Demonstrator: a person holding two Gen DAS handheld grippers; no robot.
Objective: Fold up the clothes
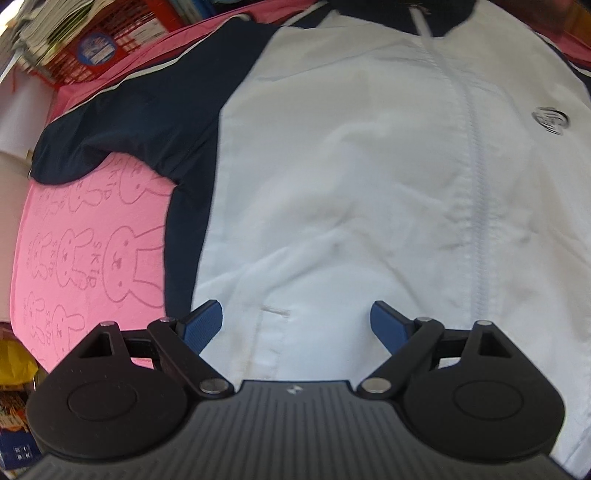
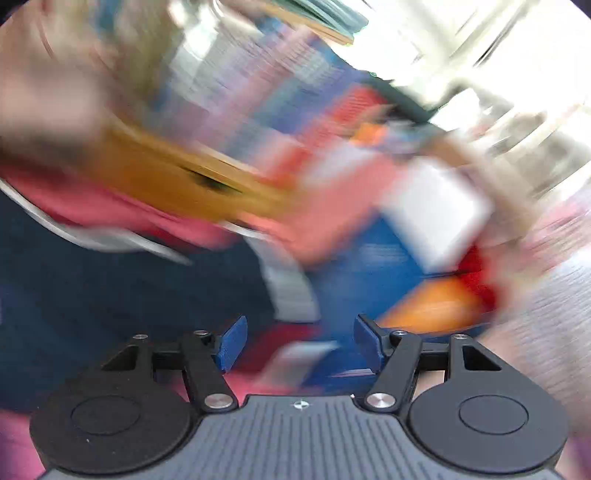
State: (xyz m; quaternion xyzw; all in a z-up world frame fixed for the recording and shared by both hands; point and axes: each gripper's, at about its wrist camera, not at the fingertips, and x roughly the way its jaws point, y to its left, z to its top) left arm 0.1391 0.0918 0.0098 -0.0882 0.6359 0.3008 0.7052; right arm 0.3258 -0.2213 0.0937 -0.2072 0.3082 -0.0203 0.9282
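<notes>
Left wrist view: my left gripper (image 1: 296, 320) hangs with its blue fingers (image 1: 201, 325) spread wide and empty, over the lower front of the jacket (image 1: 332, 184). The jacket lies flat and face up directly ahead of the fingers, white body with a closed zip (image 1: 476, 177) running away from me, navy collar at the far end, and a navy sleeve (image 1: 122, 125) stretched out to the left ahead. A small chest logo (image 1: 550, 119) sits far ahead to the right.

Right wrist view: heavily motion-blurred. My right gripper (image 2: 299, 341) has its fingers apart with nothing between them; dark navy cloth lies to its left, but I cannot tell which part of the garment.

The step in hand, as I judge it, is the first fold, bringing a sleeve across the body. To do it well, I should pinch the sleeve near its cuff, take one layer only, and lay it smoothly so the white panel stays flat.

The jacket rests on a pink towel (image 1: 81, 266) printed with rabbits. Beyond it to the far left stand a red basket (image 1: 110, 44) and stacked papers (image 1: 48, 29); the surroundings are cluttered.
</notes>
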